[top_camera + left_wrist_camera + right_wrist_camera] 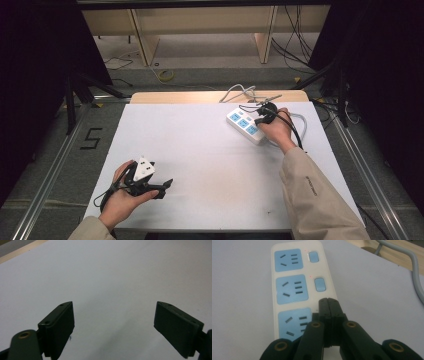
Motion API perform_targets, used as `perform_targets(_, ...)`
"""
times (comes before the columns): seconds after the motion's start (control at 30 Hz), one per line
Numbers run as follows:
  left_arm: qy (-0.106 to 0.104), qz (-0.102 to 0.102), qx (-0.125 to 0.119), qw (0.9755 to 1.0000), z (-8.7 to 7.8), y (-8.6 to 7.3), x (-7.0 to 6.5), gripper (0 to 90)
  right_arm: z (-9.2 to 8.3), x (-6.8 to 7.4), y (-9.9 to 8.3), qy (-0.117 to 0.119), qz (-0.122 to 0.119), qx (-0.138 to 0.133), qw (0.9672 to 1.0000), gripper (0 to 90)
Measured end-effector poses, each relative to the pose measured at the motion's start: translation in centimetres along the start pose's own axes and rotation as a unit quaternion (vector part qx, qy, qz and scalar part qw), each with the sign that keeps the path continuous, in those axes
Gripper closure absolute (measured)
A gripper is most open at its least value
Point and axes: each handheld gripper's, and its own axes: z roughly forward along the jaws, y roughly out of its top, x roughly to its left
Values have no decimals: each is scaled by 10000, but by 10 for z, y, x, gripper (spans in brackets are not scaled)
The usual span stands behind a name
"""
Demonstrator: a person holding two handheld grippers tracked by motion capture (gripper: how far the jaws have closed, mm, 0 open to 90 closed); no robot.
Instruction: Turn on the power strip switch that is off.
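Note:
A white power strip (244, 125) with three blue sockets lies at the back right of the white table (200, 165). In the right gripper view, the power strip (292, 288) shows small red lights beside its two farther blue switches (320, 284). My right gripper (328, 301) is shut with nothing between its jaws. Its tips sit over the strip beside the nearest socket and cover that spot; I cannot tell if they touch. My right gripper (257, 121) is held from the strip's right side. My left gripper (165, 187) rests open at the front left; in its own view, the left gripper (113, 327) has bare table between its jaws.
The strip's grey cable (413, 272) curves off at the right and runs behind the hand (300, 120). A wooden strip (200, 96) borders the table's far edge, with loose wires (240, 91) on it. Metal rails (50, 170) flank the table.

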Motion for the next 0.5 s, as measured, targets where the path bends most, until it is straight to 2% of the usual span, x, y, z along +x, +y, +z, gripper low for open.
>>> perform_targets(0.5, -8, 17, 12, 10000, -1, 0, 0, 164, 1, 2, 3, -50, -13, 133, 9999, 900)
